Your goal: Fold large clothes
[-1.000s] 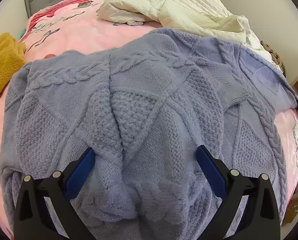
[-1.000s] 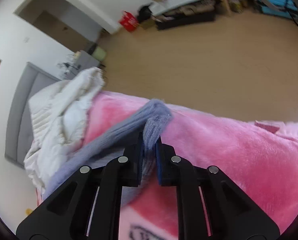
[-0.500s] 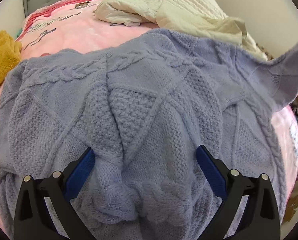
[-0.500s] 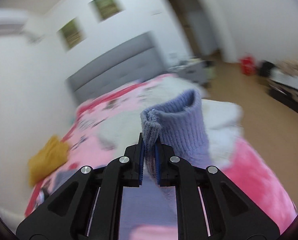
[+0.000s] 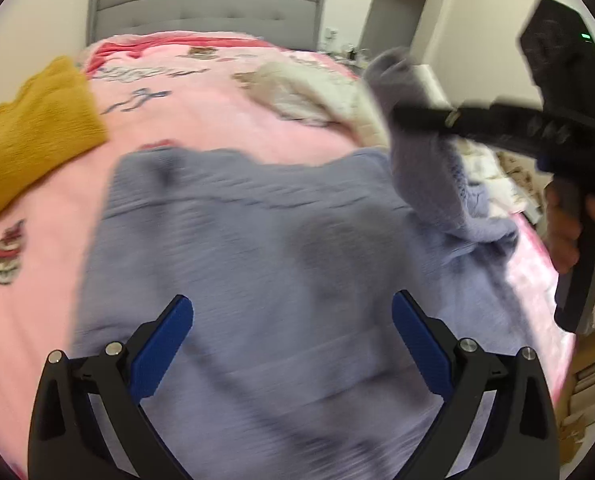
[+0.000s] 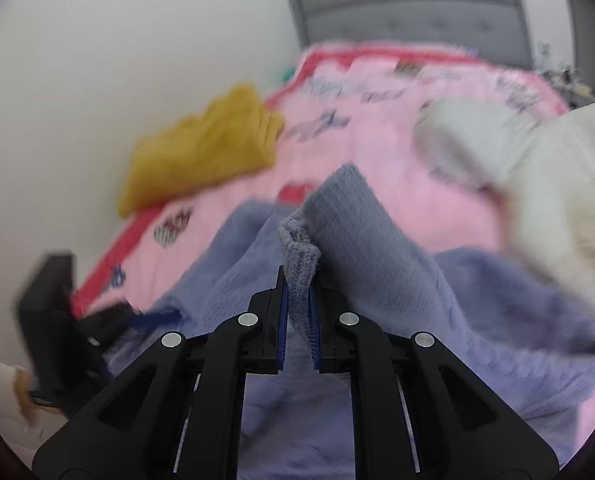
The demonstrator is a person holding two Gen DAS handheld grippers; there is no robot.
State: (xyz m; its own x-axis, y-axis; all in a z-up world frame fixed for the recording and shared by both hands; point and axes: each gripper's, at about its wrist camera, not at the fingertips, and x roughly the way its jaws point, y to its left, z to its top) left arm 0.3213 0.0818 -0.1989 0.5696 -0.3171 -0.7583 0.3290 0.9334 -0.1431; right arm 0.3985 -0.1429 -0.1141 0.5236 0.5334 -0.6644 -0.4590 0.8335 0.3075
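Note:
A large lavender knit sweater [image 5: 257, 248] lies spread on the pink bed cover [image 5: 201, 120]. My left gripper [image 5: 292, 312] hangs open just above the sweater's near part, with nothing between its blue pads. My right gripper [image 6: 298, 280] is shut on the ribbed cuff of the sweater's sleeve [image 6: 353, 216] and holds it lifted over the sweater body. In the left wrist view the right gripper [image 5: 397, 114] reaches in from the right with the sleeve [image 5: 421, 168] draped below it. Both views are motion-blurred.
A mustard-yellow garment [image 5: 29, 136] lies at the bed's left edge. A cream quilt [image 6: 545, 184] is bunched at the far right of the bed. A grey headboard [image 5: 205, 4] stands at the back against a white wall. A hand [image 5: 565, 224] holds the right gripper's grip.
My right gripper has swung the sleeve cuff from the bed's right edge up and over the sweater, rolling as it went. My left gripper has pulled back and risen a little, staying open.

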